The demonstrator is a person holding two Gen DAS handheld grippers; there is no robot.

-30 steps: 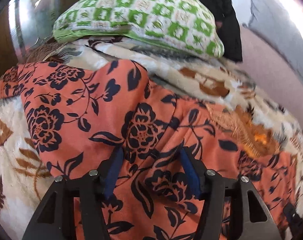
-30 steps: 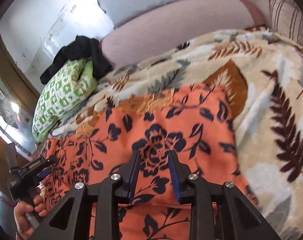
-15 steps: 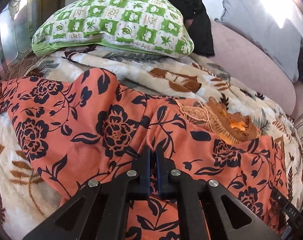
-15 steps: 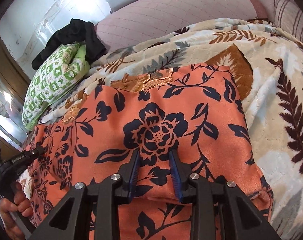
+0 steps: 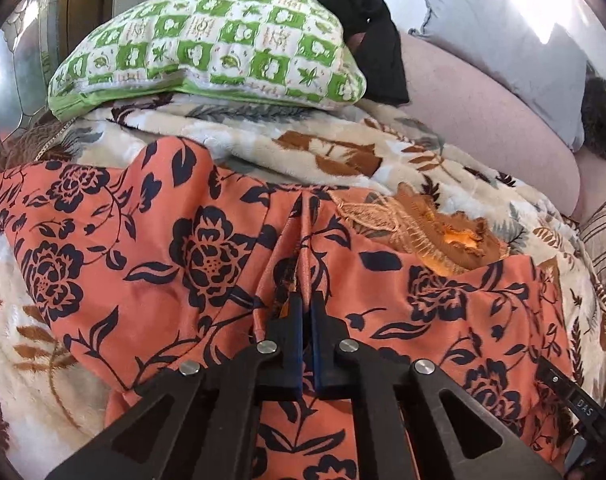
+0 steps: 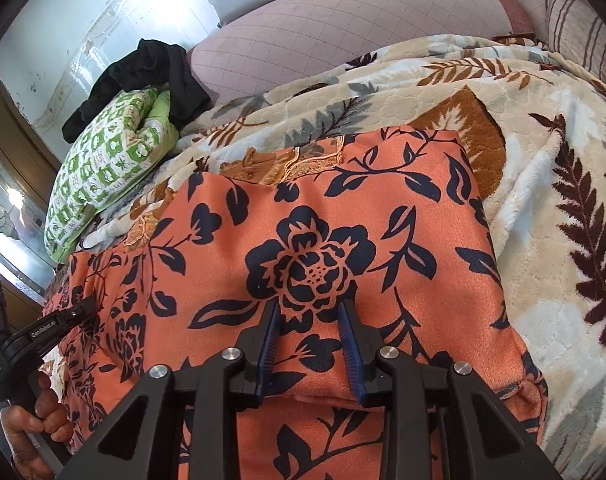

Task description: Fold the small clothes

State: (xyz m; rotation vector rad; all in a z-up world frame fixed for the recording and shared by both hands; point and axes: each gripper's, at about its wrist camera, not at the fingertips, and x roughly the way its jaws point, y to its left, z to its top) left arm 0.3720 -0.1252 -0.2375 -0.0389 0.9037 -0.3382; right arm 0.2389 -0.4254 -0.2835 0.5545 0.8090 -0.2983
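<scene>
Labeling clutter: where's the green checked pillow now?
The green checked pillow lies top left in both wrist views, on the leaf-print blanket, behind the orange floral garment, against black clothing.

The garment (image 5: 207, 256) lies under and ahead of my jaws on the blanket (image 5: 343, 156), with a pillow (image 5: 207, 52) beyond it, left of my right jaws.

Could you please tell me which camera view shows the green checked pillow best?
The left wrist view: the pillow lies broad and well lit there, with its pattern clear. The right wrist view shows it small at the left edge, partly under black clothing.
</scene>
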